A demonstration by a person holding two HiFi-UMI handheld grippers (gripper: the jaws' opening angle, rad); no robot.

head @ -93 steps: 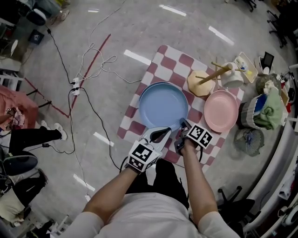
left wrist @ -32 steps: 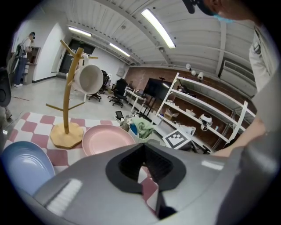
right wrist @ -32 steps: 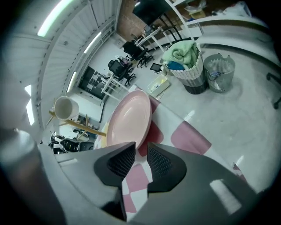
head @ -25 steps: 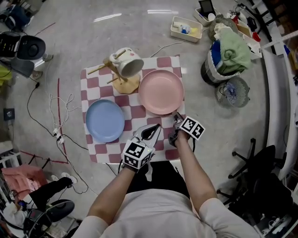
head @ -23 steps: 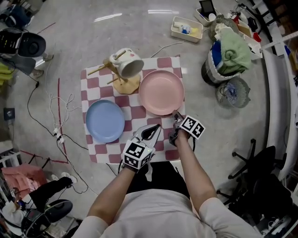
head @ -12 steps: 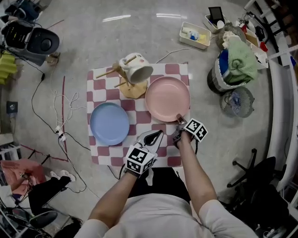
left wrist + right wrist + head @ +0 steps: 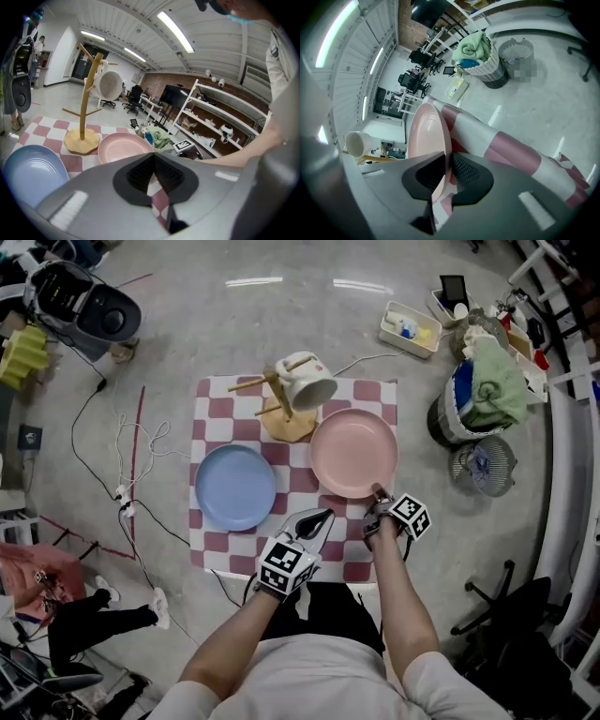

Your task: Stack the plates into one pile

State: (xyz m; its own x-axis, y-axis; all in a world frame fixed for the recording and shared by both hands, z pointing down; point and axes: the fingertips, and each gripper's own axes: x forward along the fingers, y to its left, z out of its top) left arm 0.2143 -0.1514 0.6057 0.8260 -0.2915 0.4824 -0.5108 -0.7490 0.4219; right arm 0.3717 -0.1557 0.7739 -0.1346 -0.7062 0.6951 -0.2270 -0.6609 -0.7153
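1. The right gripper (image 7: 378,494) has its jaws pressed onto the near rim of the pink plate (image 7: 353,453), which sits on the checkered cloth (image 7: 211,399) toward its right edge.
2. The left gripper (image 7: 322,516) hovers over the cloth's near edge, its jaws together with nothing between them.
3. The blue plate (image 7: 235,487) lies flat by the cloth's left edge, apart from the pink plate.
4. A wooden mug tree (image 7: 286,413) carrying a white mug (image 7: 314,390) stands at the far edge.

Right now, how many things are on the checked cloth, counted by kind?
Plates: 2, the blue plate and the pink plate
Wooden mug stand: 1
Mug: 1, hanging on that stand
Total: 4
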